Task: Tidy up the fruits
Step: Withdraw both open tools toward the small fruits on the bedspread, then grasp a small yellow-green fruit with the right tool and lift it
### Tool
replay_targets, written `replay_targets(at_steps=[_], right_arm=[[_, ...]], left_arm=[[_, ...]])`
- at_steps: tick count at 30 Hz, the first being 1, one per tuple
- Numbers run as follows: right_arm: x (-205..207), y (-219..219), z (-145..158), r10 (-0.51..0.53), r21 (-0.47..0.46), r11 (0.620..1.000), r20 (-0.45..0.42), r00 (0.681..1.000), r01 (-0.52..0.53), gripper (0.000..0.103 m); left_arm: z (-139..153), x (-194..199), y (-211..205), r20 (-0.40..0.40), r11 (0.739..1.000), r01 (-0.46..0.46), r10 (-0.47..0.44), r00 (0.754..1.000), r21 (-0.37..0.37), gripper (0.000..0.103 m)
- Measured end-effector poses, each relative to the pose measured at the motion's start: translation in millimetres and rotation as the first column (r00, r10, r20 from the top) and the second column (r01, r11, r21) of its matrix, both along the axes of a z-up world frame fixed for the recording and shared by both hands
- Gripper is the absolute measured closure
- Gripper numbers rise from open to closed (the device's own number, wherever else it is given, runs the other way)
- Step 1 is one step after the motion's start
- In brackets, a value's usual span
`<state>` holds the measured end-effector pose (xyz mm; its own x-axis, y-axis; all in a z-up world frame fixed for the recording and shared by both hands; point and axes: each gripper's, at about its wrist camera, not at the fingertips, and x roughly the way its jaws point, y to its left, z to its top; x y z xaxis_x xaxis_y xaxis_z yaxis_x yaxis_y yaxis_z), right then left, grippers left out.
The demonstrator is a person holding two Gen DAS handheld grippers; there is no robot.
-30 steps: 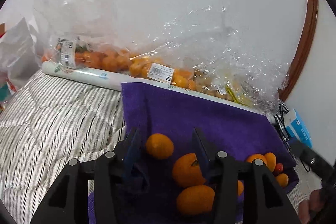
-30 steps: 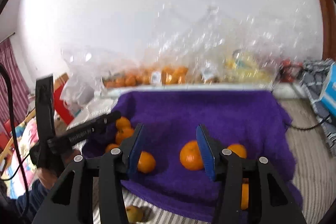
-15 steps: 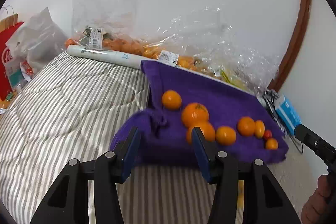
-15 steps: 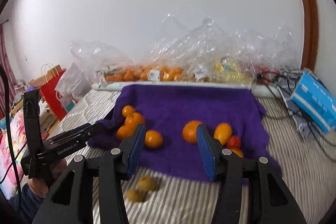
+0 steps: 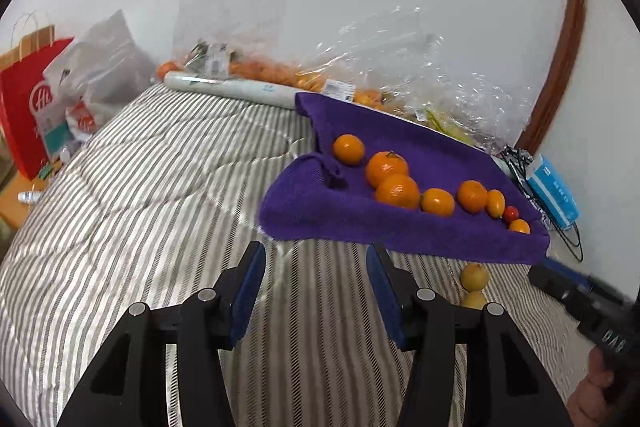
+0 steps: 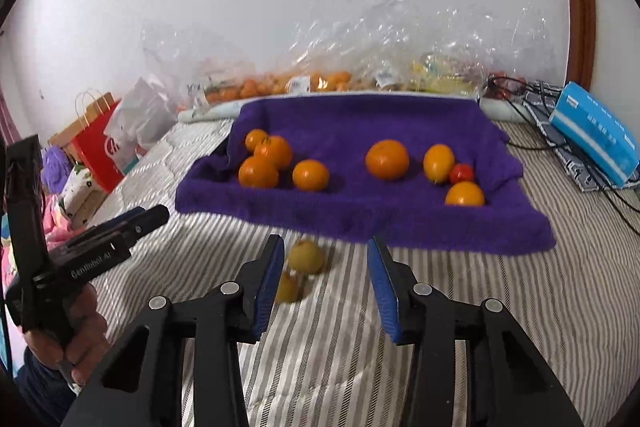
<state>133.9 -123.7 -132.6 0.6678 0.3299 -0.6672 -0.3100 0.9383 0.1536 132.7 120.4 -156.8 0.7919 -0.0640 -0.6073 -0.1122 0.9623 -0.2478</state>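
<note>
A purple towel (image 5: pixel 360 227) (image 6: pixel 360 219) lies on the striped quilt with several oranges (image 5: pixel 397 191) (image 6: pixel 387 159) and a small red tomato (image 5: pixel 511 214) (image 6: pixel 461 173) on it. Two small yellow fruits (image 5: pixel 475 275) (image 6: pixel 306 257) rest on the quilt just in front of the towel. My left gripper (image 5: pixel 315 251) hovers over bare quilt before the towel's left corner, jaws opening slightly, nothing between them. My right gripper (image 6: pixel 326 243) is above and just short of the yellow fruits, jaws closing, and its pads touch nothing.
Clear plastic bags of fruit (image 5: pixel 260 71) and a white roll (image 5: pixel 228 89) line the wall behind the towel. A red paper bag (image 5: pixel 28 107) and a grey bag stand off the bed's left. A blue tissue pack (image 6: pixel 592 131) and cables (image 6: pixel 520 87) lie right.
Both grippers have drawn back from the towel, so the whole towel and more quilt show. The two yellow fruits came into view. The right jaws have narrowed.
</note>
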Motion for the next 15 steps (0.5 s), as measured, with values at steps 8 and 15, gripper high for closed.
replay_targets(at_steps=[8,15], right_arm=[[3,21,-19,0.034,-0.038,0.999,-0.039,0.999,-0.036,0.063],[26,26,-28,0.016,-0.021,1.0,-0.092,0.996,-0.018,0.07]], left_arm=[[-4,5,10,-0.028,0.996,0.015,-0.017,0.999,-0.091,0.053],[-4,6,6,-0.026,0.995,0.039,-0.041,0.999,-0.091,0.053]])
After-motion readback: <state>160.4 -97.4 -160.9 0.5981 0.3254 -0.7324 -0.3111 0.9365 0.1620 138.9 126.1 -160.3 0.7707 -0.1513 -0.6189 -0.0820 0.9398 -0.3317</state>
